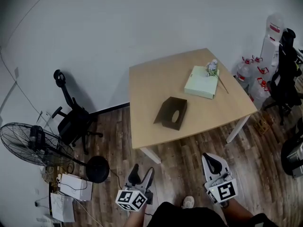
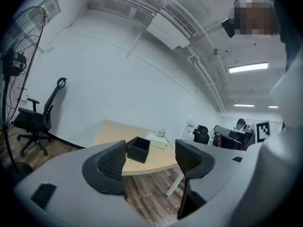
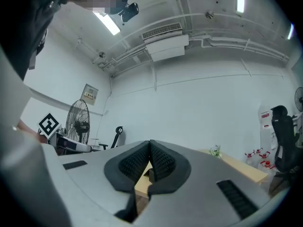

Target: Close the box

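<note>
A dark open box (image 1: 171,113) stands on the wooden table (image 1: 147,93), its opening turned up and toward me. A pale green flat box (image 1: 202,82) lies further back, with a small plant (image 1: 211,68) on its far corner. Both grippers hang low over the wood floor, well short of the table. My left gripper (image 1: 141,175) is open with nothing between its fingers; in its own view the left gripper (image 2: 150,160) frames the dark box (image 2: 138,149) far off. My right gripper (image 1: 213,162) is shut on nothing, and in its own view the right gripper (image 3: 149,148) has its pads touching.
A black office chair (image 1: 71,119) and a standing fan (image 1: 28,143) are on the left, with white paper bags (image 1: 75,186) near them. Water bottles (image 1: 251,74) and another black chair (image 1: 286,74) stand right of the table. My shoe (image 1: 188,202) shows below.
</note>
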A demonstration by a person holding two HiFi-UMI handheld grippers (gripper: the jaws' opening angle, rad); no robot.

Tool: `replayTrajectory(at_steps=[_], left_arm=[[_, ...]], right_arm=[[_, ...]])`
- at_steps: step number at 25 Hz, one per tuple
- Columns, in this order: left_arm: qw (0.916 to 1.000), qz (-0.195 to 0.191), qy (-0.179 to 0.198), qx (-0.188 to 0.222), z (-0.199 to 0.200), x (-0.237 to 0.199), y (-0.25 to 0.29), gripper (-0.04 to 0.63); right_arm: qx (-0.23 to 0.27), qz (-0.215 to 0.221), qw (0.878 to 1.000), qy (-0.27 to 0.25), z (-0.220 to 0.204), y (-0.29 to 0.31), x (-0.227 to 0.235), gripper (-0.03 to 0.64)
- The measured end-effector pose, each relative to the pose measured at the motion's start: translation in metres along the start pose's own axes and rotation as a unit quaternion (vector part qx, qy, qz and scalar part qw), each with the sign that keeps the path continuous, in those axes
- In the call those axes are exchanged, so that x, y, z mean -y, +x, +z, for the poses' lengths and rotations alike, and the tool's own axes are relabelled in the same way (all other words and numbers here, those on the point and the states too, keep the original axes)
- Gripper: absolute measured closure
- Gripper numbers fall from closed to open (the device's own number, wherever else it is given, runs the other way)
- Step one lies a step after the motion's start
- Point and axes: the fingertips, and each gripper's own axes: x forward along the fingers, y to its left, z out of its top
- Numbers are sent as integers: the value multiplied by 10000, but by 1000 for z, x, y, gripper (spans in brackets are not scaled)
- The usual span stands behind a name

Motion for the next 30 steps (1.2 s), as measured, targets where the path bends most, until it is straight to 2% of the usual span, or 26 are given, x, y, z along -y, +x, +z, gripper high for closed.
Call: replayTrajectory(at_steps=[5,12,18,22,30], left_arm=[[9999,60,28,-126,-4,-7,19,272],[10000,10,-65,-65,0,-28,56,282],[9997,-125,-201,-76,18,-56,111,282],[9982,-254,-539,-106,29,-78,144,279],[9945,-449,-900,-289,32,-120,197,276]], right_arm=[[-11,-40,10000,81,-6,17,17,604],[-113,26,9985,539,-22,58,32,604],[-288,4,9985,474,-35,119,47,604],[-336,-12,9986,406,-38,159,53,604],[-336,-165,9992,152,-36,224,62,604]])
